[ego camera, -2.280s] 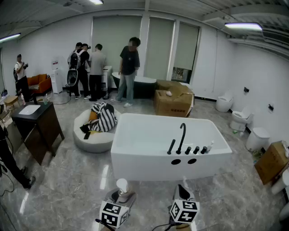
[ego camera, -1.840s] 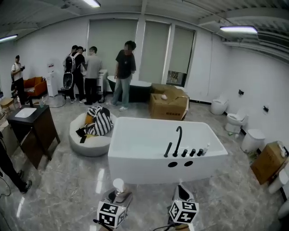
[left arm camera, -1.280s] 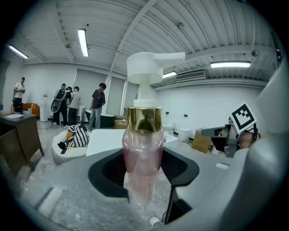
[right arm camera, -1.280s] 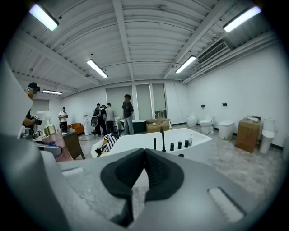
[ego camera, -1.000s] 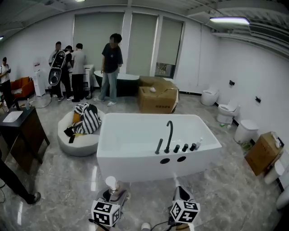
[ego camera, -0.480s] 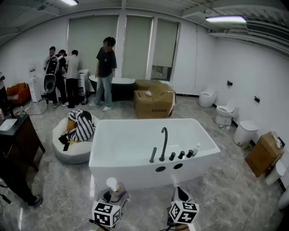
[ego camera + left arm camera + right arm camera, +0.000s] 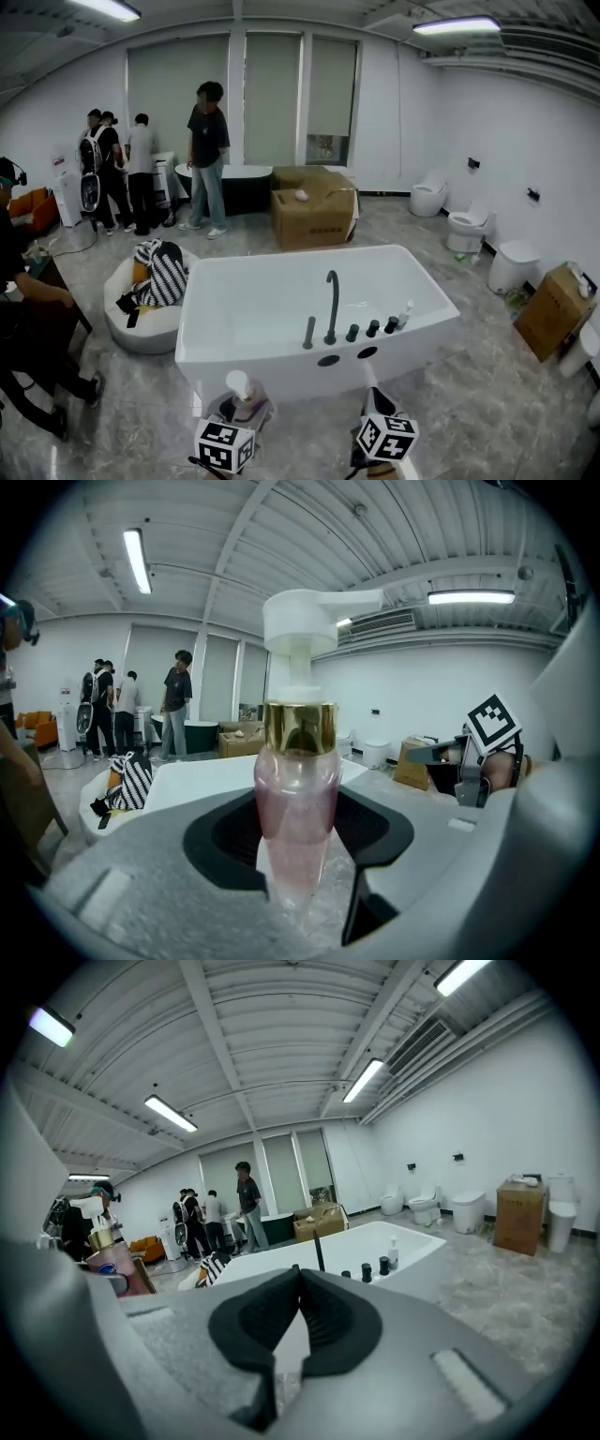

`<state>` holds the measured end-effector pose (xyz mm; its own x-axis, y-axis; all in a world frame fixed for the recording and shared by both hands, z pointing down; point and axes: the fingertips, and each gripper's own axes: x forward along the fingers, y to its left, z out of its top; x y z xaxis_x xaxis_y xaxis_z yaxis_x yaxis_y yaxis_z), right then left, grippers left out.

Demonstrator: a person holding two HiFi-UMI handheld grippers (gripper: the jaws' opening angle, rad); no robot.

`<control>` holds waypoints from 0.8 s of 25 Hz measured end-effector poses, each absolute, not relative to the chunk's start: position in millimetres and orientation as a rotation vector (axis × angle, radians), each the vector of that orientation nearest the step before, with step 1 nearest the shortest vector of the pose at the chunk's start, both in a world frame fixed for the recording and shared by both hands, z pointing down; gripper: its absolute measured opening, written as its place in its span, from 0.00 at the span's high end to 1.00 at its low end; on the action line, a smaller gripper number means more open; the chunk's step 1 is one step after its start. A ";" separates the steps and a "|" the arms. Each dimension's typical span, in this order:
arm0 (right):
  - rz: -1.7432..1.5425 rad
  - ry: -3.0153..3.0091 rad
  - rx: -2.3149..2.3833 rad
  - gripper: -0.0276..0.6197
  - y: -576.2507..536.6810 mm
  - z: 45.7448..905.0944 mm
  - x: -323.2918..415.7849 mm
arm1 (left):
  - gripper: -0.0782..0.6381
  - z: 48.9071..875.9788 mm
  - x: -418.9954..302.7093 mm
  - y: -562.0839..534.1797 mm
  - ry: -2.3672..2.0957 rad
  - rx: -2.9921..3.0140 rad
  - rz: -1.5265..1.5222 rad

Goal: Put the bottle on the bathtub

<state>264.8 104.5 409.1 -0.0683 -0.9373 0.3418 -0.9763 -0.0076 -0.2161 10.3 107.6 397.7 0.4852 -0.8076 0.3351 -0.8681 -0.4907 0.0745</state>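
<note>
Between the jaws of the left gripper (image 7: 298, 874), a pink pump bottle (image 7: 297, 789) is clamped upright, near the white bathtub (image 7: 281, 364) but not over it. The right gripper (image 7: 298, 1330) is pressed together on nothing. Placement on the tub's rim is judged not yet done.

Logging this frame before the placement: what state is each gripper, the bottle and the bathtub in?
left gripper: shut on the pump bottle.
pump bottle: upright, held, not yet on the bathtub.
right gripper: shut, empty.
bathtub: empty, no water visible.
</note>
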 end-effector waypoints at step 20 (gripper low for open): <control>0.718 -2.219 1.993 0.95 19.1 421.9 303.6 | 0.57 404.5 57.6 29.9 -1.459 2.489 0.410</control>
